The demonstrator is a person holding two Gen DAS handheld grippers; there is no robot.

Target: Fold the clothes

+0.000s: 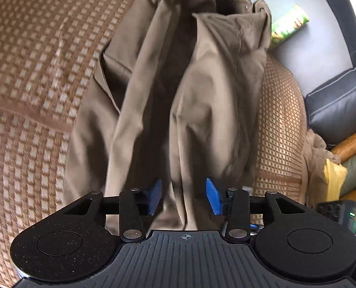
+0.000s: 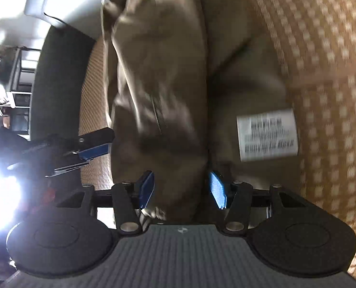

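Left wrist view: the left gripper (image 1: 183,196) stands with its blue pads apart above a pair of khaki trousers (image 1: 178,84), no cloth pinched between them. The trousers lie lengthwise on a woven checked mat (image 1: 34,72), rumpled, one layer doubled loosely over the other with puffed ridges. A green snack can (image 1: 289,25) sits beyond the far end of the garment, and a dark sofa cushion (image 1: 341,98) flanks the mat on the right.

Right wrist view: the right gripper (image 2: 181,189) likewise hangs with jaws apart over the same trousers (image 2: 158,72), fabric below the gap but not clamped. A white care label (image 2: 267,134) faces up on the lower layer, just beside the upper fold. The left gripper (image 2: 95,152) shows at the left edge, off the cloth.

With both grippers free of the fabric, the loose upper layer could slump or slide, leaving the fold crooked. The exposed label suggests part of the garment is turned inside out, which may spoil a neat result. A careless next pinch on a puffed ridge could catch only one layer and drag the stack apart. Motion blur makes the edges hard to judge.
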